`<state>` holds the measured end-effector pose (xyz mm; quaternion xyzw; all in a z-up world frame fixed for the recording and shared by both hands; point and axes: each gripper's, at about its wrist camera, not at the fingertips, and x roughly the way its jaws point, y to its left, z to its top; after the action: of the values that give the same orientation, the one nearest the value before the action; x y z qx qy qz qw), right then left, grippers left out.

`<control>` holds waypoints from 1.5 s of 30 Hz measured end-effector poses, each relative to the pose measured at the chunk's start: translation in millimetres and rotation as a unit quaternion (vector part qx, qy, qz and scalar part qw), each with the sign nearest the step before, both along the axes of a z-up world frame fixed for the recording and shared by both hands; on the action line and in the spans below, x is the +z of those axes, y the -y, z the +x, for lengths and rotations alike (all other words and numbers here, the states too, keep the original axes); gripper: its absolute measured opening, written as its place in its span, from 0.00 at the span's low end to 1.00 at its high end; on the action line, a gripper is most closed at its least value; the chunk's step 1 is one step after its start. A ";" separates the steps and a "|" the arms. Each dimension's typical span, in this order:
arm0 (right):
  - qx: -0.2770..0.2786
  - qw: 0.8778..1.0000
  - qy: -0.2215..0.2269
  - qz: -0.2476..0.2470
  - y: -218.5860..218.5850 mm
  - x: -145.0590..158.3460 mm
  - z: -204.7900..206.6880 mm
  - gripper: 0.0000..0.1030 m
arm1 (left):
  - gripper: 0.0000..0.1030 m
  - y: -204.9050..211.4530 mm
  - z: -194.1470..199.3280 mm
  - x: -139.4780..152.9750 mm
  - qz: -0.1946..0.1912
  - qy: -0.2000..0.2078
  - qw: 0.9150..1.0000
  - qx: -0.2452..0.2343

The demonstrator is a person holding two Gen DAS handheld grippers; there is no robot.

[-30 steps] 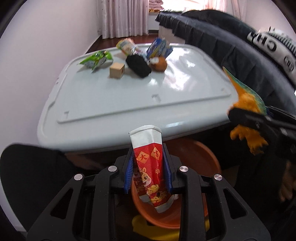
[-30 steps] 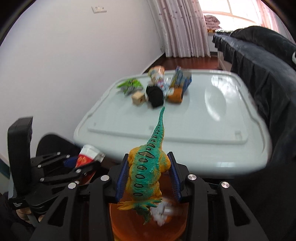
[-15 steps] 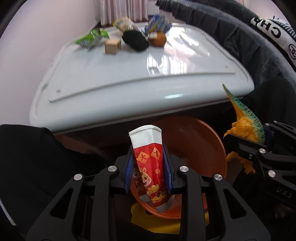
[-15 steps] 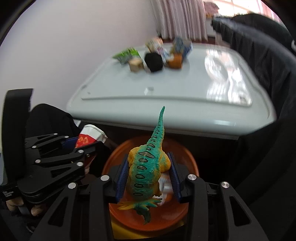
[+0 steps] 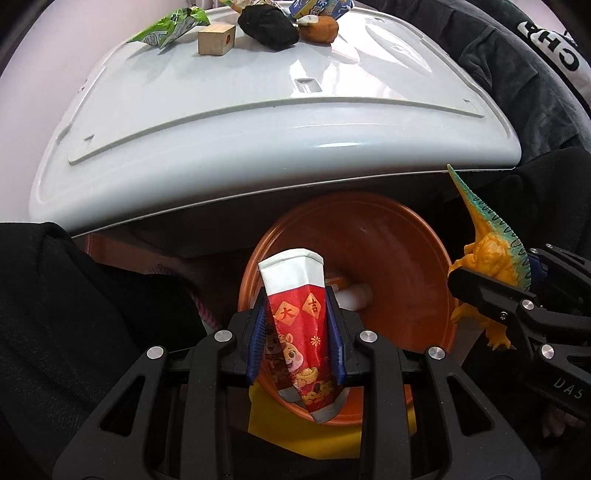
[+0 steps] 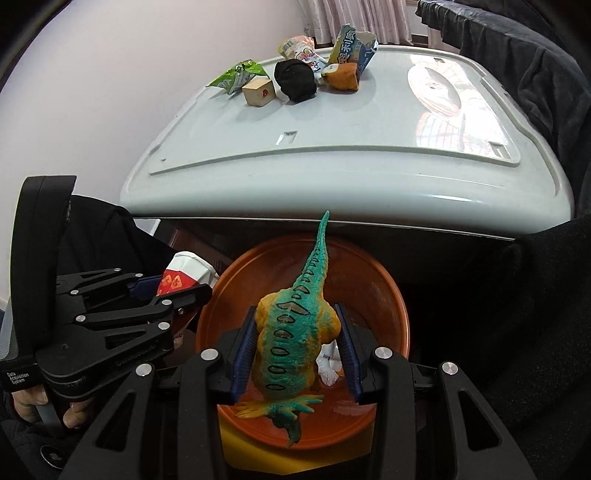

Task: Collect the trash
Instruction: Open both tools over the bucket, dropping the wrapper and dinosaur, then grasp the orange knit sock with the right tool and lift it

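Left gripper (image 5: 297,334) pinches a red carton (image 5: 300,332); right gripper (image 6: 295,349) clamps a toy dinosaur (image 6: 295,332), both over the lower-centre orange bin (image 6: 388,295) holding crumpled white paper (image 6: 328,363).

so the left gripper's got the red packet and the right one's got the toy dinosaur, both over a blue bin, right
Only the colour is wrong: the bin is orange, as both wrist views show. The left gripper does hold the red packet and the right gripper the toy dinosaur above it.

Your view: pale wall (image 6: 92,92) left, pink curtain (image 6: 354,14) far back, dark fabric (image 6: 535,66) draped along right of white surface (image 6: 332,155).
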<state>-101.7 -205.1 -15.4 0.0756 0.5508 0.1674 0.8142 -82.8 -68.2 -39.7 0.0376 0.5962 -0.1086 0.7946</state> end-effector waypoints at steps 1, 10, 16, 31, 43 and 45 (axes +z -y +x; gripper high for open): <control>0.000 1.000 0.001 0.000 0.7 0.6 0.1 0.39 | 0.27 -0.2 0.7 0.4 0.000 0.000 1.000 0.000; -0.016 0.999 0.028 -0.002 8.3 12.2 -3.1 0.56 | 0.59 -3.4 2.7 9.1 0.010 0.020 1.000 0.016; -0.038 0.999 0.030 0.003 18.1 14.5 -3.3 0.56 | 0.59 -5.3 2.6 8.3 0.009 0.018 1.000 0.025; -0.016 0.999 0.042 0.002 18.8 24.6 44.3 0.59 | 0.59 -25.4 32.6 27.1 -0.034 0.037 0.997 0.066; -0.005 0.994 0.106 -0.013 -1.9 58.5 173.4 0.59 | 0.61 -45.7 92.4 40.9 -0.037 0.090 0.988 0.116; -0.027 0.994 0.102 -0.023 1.0 52.4 198.9 0.59 | 0.64 -51.0 99.2 41.9 -0.041 0.102 0.986 0.125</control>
<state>97.2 -206.1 36.9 0.0541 0.4662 0.1394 0.8719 16.4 -17.2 2.2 -0.0589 0.5074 -0.0283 0.8592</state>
